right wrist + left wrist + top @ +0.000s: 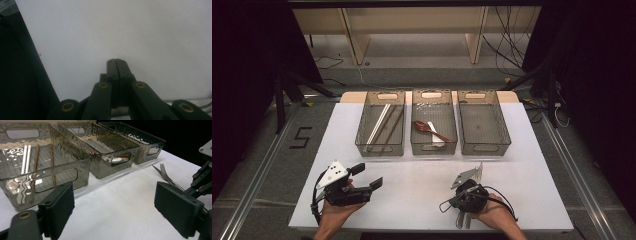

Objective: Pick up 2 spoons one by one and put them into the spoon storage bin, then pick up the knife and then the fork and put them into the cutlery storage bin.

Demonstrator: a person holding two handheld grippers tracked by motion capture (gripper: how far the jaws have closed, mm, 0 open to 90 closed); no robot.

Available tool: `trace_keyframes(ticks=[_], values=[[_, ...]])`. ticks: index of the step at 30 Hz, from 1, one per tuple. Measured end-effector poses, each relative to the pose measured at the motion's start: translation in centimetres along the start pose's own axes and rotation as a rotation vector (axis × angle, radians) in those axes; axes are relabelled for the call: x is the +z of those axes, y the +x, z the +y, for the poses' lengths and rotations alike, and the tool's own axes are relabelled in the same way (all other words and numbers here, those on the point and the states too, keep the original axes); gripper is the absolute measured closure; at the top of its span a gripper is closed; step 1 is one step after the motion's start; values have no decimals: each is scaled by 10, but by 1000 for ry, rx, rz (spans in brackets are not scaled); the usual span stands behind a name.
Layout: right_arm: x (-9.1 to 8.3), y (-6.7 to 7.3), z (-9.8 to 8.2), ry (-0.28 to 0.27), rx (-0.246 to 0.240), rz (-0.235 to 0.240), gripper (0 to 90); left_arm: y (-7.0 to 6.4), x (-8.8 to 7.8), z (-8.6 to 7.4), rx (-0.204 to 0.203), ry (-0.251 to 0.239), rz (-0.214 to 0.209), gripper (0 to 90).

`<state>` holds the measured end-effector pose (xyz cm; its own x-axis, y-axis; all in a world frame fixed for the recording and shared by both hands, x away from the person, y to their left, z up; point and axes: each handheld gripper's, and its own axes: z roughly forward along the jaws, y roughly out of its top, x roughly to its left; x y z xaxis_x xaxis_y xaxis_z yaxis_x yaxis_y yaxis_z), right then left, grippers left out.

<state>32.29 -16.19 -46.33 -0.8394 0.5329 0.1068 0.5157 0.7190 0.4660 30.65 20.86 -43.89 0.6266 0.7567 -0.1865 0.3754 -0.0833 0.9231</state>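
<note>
- The work looks like sorting cutlery into bins; the forks [165, 172] lie on the table [412, 195], nearer the person than the empty bin [485, 149], beside the right gripper [117, 61].
- To do it well: reopen the jaws, straddle 1 fork handle, clamp, then lift it toward the empty bin.
- The right gripper is clenched, nothing visible between its pads; metal glints just under it.
- The left gripper [367, 176] is released, jaws wide, resting well left of the empty bin, aimed toward it.
</note>
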Motion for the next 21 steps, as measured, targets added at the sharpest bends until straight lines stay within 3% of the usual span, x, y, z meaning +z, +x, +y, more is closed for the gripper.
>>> trace_keyframes(ticks=[21], values=[[0, 5, -10, 40, -2, -22, 900, 0, -1, 0, -3, -5, -2, 159]])
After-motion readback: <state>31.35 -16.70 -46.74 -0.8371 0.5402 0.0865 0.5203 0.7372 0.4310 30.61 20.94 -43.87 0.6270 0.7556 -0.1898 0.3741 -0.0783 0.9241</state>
